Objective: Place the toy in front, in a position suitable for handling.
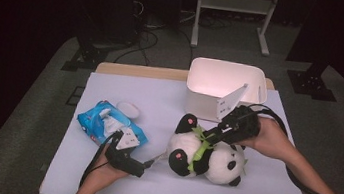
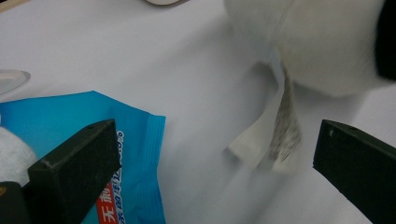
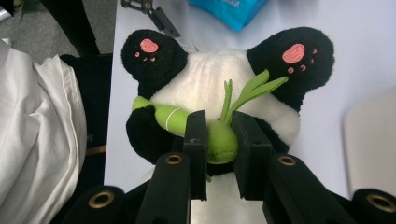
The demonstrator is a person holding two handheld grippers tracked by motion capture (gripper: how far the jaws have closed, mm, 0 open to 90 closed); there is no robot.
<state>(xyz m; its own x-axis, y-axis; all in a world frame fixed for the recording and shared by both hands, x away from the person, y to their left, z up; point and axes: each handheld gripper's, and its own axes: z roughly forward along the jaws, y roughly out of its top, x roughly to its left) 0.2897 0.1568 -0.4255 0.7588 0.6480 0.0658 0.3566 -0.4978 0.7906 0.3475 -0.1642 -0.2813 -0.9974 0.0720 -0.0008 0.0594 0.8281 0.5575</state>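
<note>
The table [image 1: 158, 186] is brightly lit while the room around is dark; the white box [image 1: 213, 77] glares, the close plush [image 2: 322, 42] is blurred

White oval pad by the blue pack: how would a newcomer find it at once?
Start at the white bin at the table's far edge, then go left to the blue pack. The oval pad lies flat just beyond it, plain white and small, unlike the printed pack or the panda.
</note>
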